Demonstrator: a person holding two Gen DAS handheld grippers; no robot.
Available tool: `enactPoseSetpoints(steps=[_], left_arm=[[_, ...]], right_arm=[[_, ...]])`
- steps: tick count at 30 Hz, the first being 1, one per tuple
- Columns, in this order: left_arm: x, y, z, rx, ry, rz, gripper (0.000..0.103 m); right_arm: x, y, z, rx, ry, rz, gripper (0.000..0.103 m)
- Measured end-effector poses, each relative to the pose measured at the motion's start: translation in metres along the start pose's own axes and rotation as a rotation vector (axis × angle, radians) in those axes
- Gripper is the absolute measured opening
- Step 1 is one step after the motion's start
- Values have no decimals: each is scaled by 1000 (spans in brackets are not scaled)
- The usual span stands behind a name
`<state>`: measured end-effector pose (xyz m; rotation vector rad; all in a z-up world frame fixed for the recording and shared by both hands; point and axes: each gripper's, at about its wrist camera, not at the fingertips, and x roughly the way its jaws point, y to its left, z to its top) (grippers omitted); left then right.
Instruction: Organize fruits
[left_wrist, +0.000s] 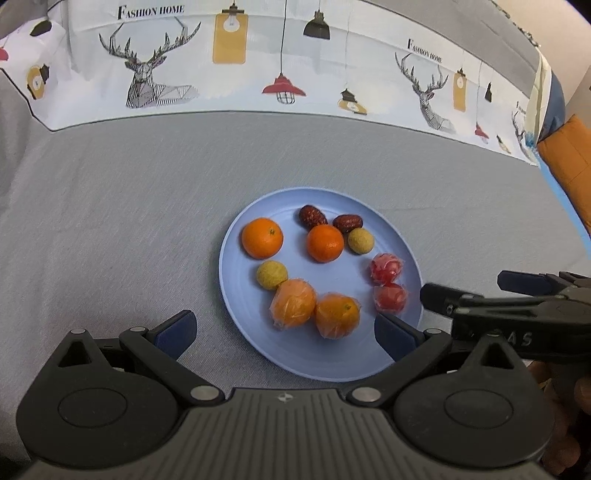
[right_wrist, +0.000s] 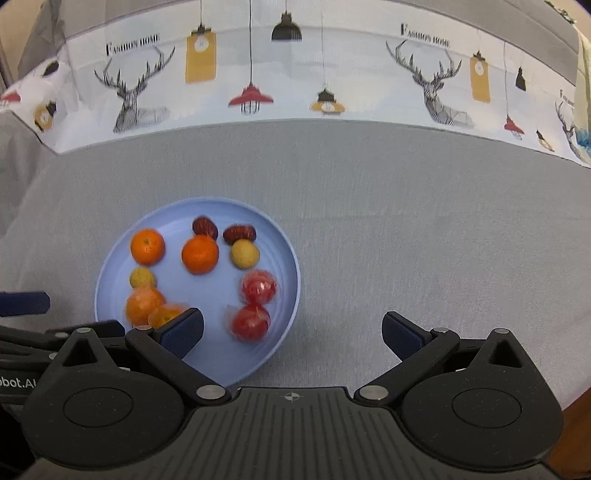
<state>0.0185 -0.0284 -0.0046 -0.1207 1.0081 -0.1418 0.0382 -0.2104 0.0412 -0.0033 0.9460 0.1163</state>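
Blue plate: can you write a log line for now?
plate: all fruit on it | left gripper: open, empty | right gripper: open, empty

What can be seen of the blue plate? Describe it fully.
The blue plate is round, pale blue, smooth and plastic-looking, with a shallow raised rim and faint concentric rings. It lies flat on the grey tablecloth, holding ten small fruits: oranges, red ones in clear wrap, yellowish balls and dark dates. Both open claws hover at its near edge; whether either touches it cannot be told.
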Motion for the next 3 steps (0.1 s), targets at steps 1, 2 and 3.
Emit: enactPoseSetpoints(steps=[1, 2, 3], left_arm=[[-1, -1, 1, 4, -8, 3, 102], [-1, -1, 1, 6, -14, 2, 102], [-1, -1, 2, 4, -16, -2, 102]], right_arm=[[-2, -3, 2, 13, -19, 9, 102], [-4, -7, 5, 30, -36, 15, 102], [-7, -13, 8, 56, -60, 18, 102]])
